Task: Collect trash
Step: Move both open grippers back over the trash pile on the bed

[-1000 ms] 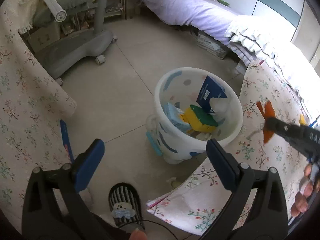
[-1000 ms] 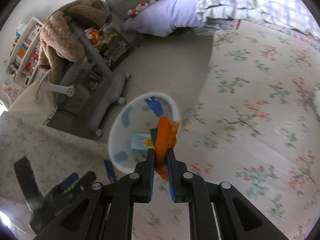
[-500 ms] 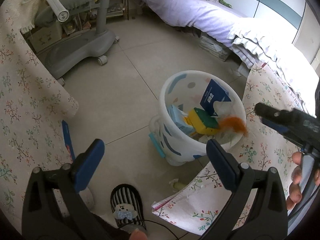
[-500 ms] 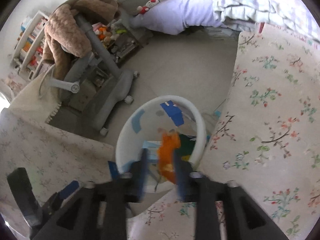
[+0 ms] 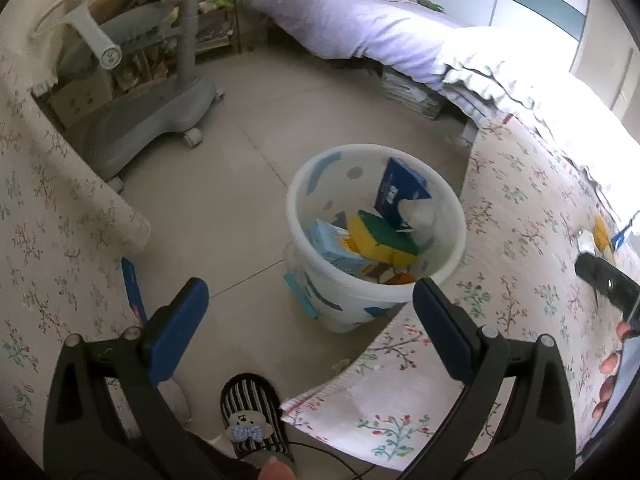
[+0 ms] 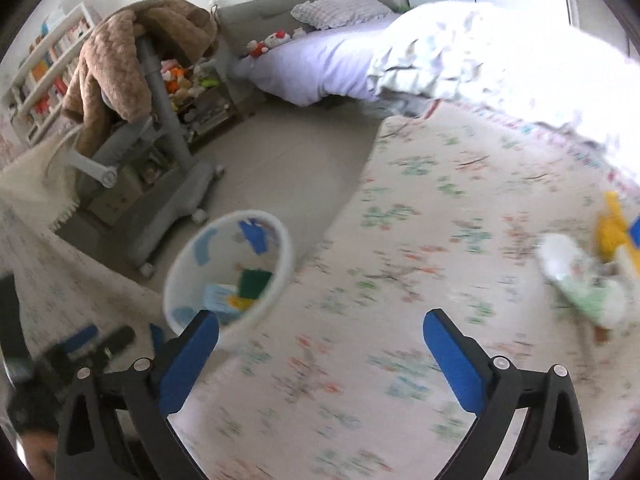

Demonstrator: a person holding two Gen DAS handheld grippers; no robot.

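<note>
Round white plastic bin (image 5: 376,280) (boxes, sponge inside); right gripper (image 6: 320,344) opening, empty; left gripper (image 5: 308,320) apart.

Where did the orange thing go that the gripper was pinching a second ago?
The right hand-held gripper let it go: its jaws are opening and nothing is between them. The orange scrap now lies in the white bin, and the gripper has swung over to the flowery cloth. The left hand-held gripper stayed open, empty.

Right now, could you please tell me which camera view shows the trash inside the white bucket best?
The left wrist view: it looks sharply down into the white bucket, showing boxes and a sponge. The right wrist view shows it blurred, at an angle.
</note>
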